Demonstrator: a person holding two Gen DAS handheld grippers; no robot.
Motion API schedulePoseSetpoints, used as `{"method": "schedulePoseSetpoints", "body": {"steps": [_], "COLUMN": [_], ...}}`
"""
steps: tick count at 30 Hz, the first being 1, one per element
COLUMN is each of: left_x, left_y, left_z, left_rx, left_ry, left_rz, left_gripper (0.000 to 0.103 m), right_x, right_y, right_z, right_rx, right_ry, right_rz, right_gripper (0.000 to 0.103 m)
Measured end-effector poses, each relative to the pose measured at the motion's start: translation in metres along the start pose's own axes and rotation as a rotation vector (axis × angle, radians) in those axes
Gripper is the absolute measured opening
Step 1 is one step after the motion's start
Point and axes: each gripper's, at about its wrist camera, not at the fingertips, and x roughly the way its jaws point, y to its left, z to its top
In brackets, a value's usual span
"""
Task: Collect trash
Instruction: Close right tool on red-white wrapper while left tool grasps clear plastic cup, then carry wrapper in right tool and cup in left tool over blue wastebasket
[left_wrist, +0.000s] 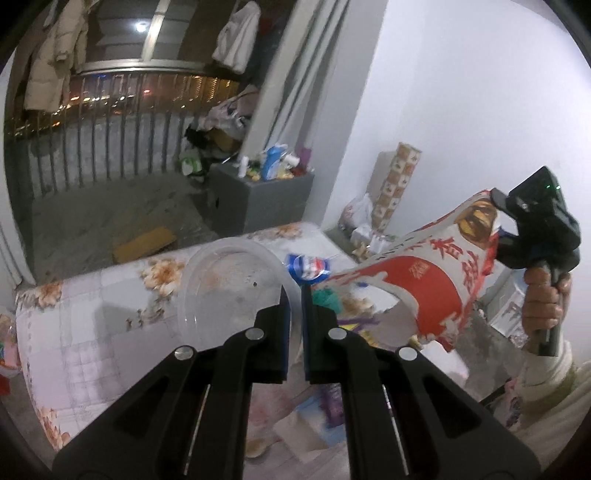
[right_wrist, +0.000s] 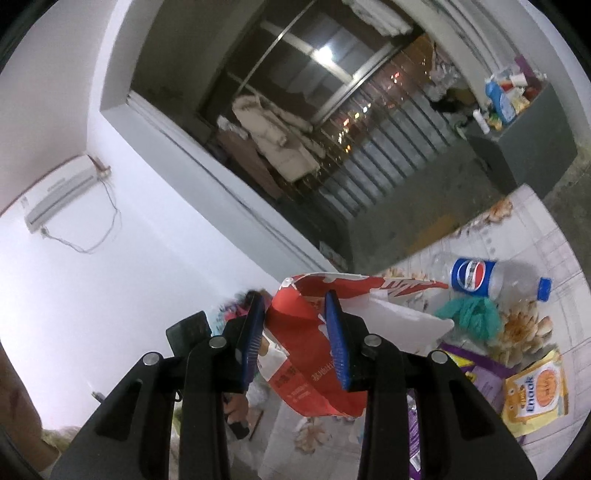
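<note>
With my left claw (left_wrist: 295, 295) pinched on the clear plastic lid (left_wrist: 229, 284) and my right claw (right_wrist: 295, 332) clamped on the red-and-white bag (right_wrist: 306, 369) at 3 o'clock, I judge the next move is dropping the lid inside.

Bottle (right_wrist: 491, 280) on table (right_wrist: 535, 236), snack packet (right_wrist: 535, 391) nearer
</note>
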Motion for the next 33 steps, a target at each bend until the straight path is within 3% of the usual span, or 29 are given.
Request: {"method": "schedulePoseSetpoints", "body": {"steps": [8,15,19,23,28,33], "left_x": [0.036,0.110,0.143,0.156,0.152,0.137], "left_y": [-0.074,-0.172,-0.207,-0.211,-0.185,-0.169], "left_z": [0.032,0.036,0.031,0.022,0.016,0.026], "left_rx": [0.050,0.153,0.173,0.146,0.102,0.101], "left_ry": [0.040,0.151,0.193,0.221,0.240,0.210], "left_rz": [-0.178,-0.329,-0.373,-0.378,-0.325,-0.280], "left_gripper": [0.004,0.004,0.004,0.004,0.004,0.004], "right_x": [-0.093,-0.187,-0.224,-0.233,-0.218,-0.208], "right_y": [-0.020,-0.053,-0.070,-0.082,-0.090,-0.094], "right_z": [-0.006,-0.030,-0.041,-0.043,-0.036,-0.025], "right_rx": [0.047,0.122,0.162,0.180,0.179,0.158], "right_ry": [-0.162,-0.279,-0.321,-0.313,-0.285,-0.299], "right_rz": [-0.060,-0.219,-0.289,-0.321,-0.291,-0.264], "right_gripper": [0.033,0.033,0.033,0.033,0.033,0.033]}}
